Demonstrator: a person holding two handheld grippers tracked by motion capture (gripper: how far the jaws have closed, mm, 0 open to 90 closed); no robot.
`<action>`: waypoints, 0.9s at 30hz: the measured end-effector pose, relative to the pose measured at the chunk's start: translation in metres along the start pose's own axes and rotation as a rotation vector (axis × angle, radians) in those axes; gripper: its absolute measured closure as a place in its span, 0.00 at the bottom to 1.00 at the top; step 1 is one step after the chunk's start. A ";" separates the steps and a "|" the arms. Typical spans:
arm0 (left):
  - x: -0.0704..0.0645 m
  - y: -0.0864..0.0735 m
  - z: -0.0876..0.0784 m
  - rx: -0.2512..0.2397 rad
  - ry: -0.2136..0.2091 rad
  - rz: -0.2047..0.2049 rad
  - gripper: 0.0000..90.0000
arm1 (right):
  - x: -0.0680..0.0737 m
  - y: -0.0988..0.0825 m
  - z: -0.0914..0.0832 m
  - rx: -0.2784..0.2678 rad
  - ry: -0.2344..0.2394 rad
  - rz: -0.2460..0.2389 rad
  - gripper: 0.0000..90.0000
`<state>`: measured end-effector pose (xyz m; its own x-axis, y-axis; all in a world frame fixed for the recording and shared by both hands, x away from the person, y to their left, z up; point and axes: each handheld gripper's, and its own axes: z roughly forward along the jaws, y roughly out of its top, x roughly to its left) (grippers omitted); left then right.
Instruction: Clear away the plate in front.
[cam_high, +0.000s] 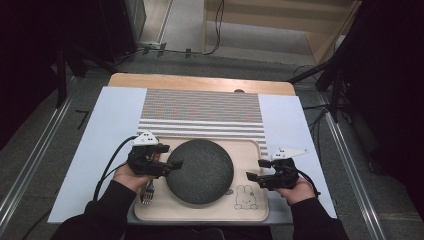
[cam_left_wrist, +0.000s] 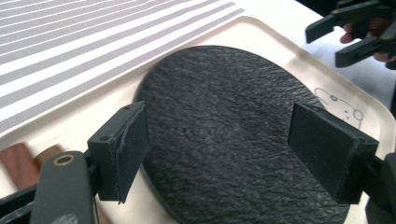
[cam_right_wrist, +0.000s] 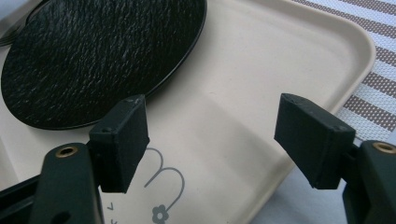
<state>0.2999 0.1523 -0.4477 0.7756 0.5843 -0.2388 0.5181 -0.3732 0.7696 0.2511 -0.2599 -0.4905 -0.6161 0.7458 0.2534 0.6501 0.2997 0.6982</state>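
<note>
Because the dark round plate (cam_high: 200, 171) lies flat in the middle of the beige tray (cam_high: 250, 212), with its textured face up and nothing on it, we take it for the thing our left gripper (cam_high: 172, 165) is working toward. That gripper hovers at the plate's left rim, and in the left gripper view its two black jaws stand wide apart with the plate (cam_left_wrist: 233, 135) between and beyond them, holding nothing. We judge this spread is kept so that a jaw can slip under or over the thin edge.

A fork (cam_high: 148, 194) lies on the tray just left of the plate, below our left hand (cam_high: 127, 177), its tines pointing toward us; it seems parked where a table setting would want it.

Our right gripper (cam_high: 255, 177) sits at the tray's right edge, near the small rabbit drawing (cam_high: 245, 197). In the right gripper view its jaws are likewise apart and empty over bare tray (cam_right_wrist: 280, 60), well clear of the plate (cam_right_wrist: 102, 56). We read it as waiting, or ready to steady the tray.

Under the tray lies a striped mat (cam_high: 200, 112) on white sheets (cam_high: 107, 130) covering the wooden table (cam_high: 200, 82).
</note>
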 end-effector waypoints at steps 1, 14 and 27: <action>0.002 0.000 -0.001 0.002 0.009 -0.003 0.23 | 0.000 0.000 0.000 0.001 0.001 0.001 0.27; 0.022 -0.010 -0.020 0.021 0.059 -0.064 0.23 | 0.001 0.000 0.001 0.009 0.018 -0.010 0.26; 0.037 -0.028 -0.043 0.023 0.124 -0.113 0.23 | 0.001 0.000 0.000 0.008 0.027 -0.018 0.26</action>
<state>0.2981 0.2154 -0.4520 0.6618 0.7078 -0.2472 0.6089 -0.3151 0.7280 0.2504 -0.2590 -0.4898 -0.6396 0.7238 0.2589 0.6423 0.3182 0.6973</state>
